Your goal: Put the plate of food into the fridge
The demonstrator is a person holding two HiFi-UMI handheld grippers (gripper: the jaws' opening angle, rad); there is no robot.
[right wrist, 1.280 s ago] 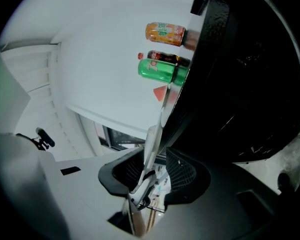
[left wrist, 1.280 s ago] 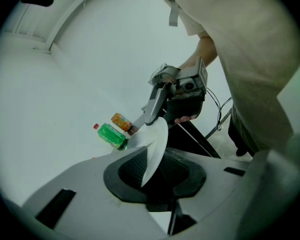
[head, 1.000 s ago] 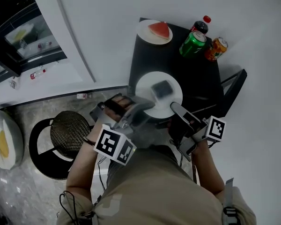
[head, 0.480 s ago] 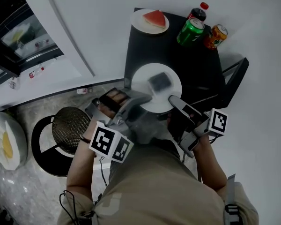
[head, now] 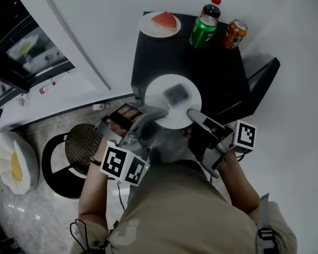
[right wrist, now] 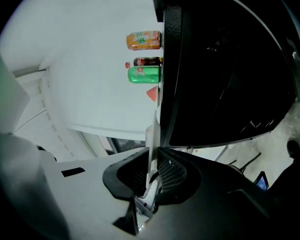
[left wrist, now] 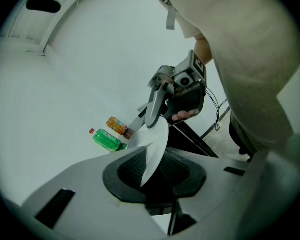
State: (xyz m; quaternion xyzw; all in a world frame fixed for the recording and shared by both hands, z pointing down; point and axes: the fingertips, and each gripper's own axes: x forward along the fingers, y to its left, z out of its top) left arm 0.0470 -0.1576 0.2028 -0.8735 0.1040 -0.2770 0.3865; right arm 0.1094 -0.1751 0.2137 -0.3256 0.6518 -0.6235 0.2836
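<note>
— What have my jaws got hold of?
— Your left gripper (left wrist: 155, 169) is closed narrow on the near-left rim of the plate (head: 158, 92). The jaws of your right gripper (right wrist: 152, 176) have just been closing on the near-right rim, which stands edge-on between the pads. The plate is at the near edge of the black worktop (head: 217, 73), with the dark food (head: 175, 94) at its middle.
— What could go wrong?
— Both holds are thin pinches on the near side, so I'd judge the far side may sag as you lift and the food may slide off. Uneven hands could twist the rim out of one grip.
— Anything in the way?
— The watermelon plate (head: 147, 28), green can (head: 202, 31), orange can (head: 233, 34) and dark bottle (head: 211, 8) stand well apart at the far edge. The mesh stool (head: 82, 144) sits on the floor to your left, between you and what looks like the fridge (head: 21, 52) at far left.
</note>
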